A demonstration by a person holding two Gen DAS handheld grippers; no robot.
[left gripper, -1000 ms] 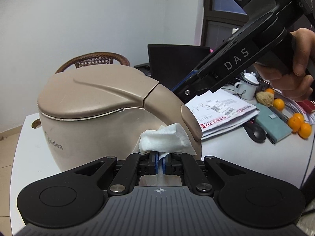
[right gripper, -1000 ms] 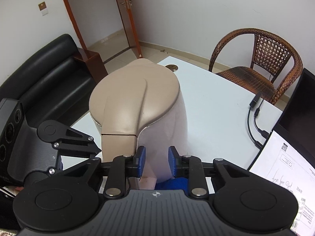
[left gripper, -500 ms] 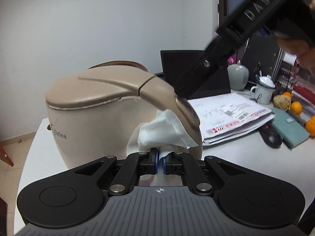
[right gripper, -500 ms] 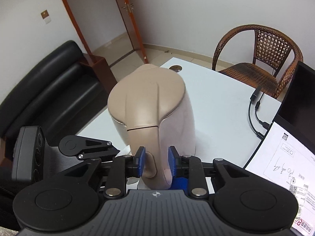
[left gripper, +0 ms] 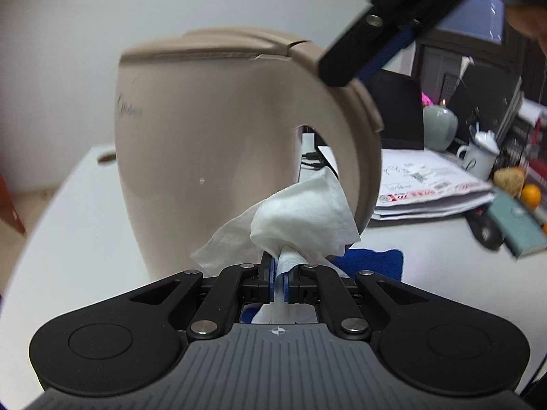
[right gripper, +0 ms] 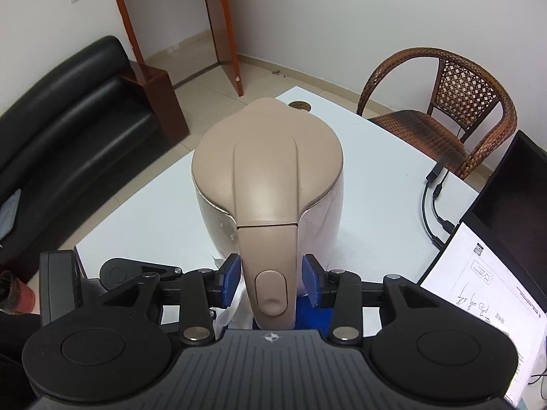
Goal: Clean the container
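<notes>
From the left wrist, left gripper pinched a white tissue just beside the beige kettle on the table, ready to wipe. From the right wrist, right gripper straddled kettle handle, jaws apart and not touching, probably steadying

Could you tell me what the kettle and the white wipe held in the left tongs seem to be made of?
The kettle: probably moulded plastic, beige with a soft satin sheen and seam lines at the lid. The wipe: likely tissue or thin nonwoven cloth, matte, crumpled, faintly textured.
</notes>
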